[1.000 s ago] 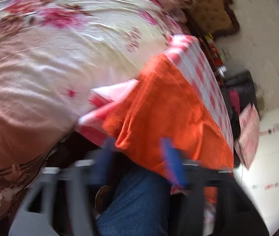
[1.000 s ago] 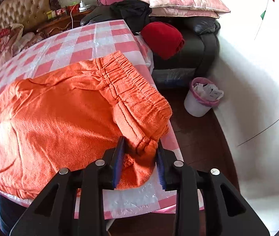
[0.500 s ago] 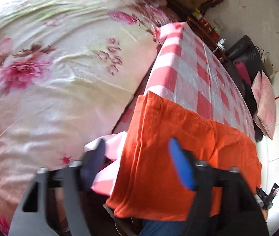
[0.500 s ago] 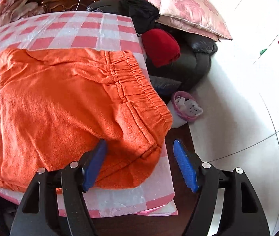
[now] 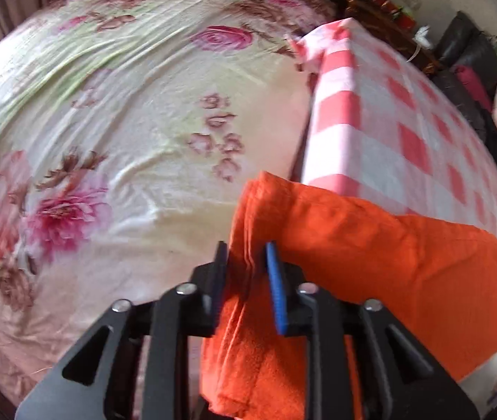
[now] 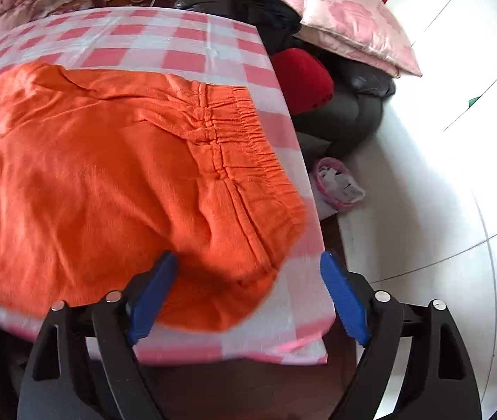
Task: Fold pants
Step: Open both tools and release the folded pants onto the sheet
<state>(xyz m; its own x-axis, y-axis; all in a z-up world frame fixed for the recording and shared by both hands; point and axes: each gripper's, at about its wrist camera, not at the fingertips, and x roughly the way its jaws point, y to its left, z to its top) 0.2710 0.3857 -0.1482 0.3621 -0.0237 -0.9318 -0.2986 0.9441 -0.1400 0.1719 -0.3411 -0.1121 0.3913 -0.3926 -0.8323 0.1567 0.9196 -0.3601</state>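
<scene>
Orange pants (image 6: 90,175) lie flat on a table under a pink-and-white checked cloth (image 6: 178,35), the elastic waistband (image 6: 248,133) at the right end. My right gripper (image 6: 248,257) hovers over the near waistband corner. Its jaws are opening wide, and the cloth lies beneath them, not pinched. In the left wrist view, the other end of the pants (image 5: 388,255) hangs over the table edge (image 5: 332,122) beside the bed. My left gripper (image 5: 245,248) is closing there, with a bunched fold of orange fabric squeezed between its pads.
A bed with a floral sheet (image 5: 108,122) presses against the table's left end. Right of the table stand a dark sofa with pink pillows (image 6: 346,28), a red cushion (image 6: 301,77) and a small pink bin (image 6: 336,185) on the white floor.
My left gripper swung along the table to the pants' hanging end and closed on it. My right gripper let go of the waistband corner, spread wide and drew back a little.
</scene>
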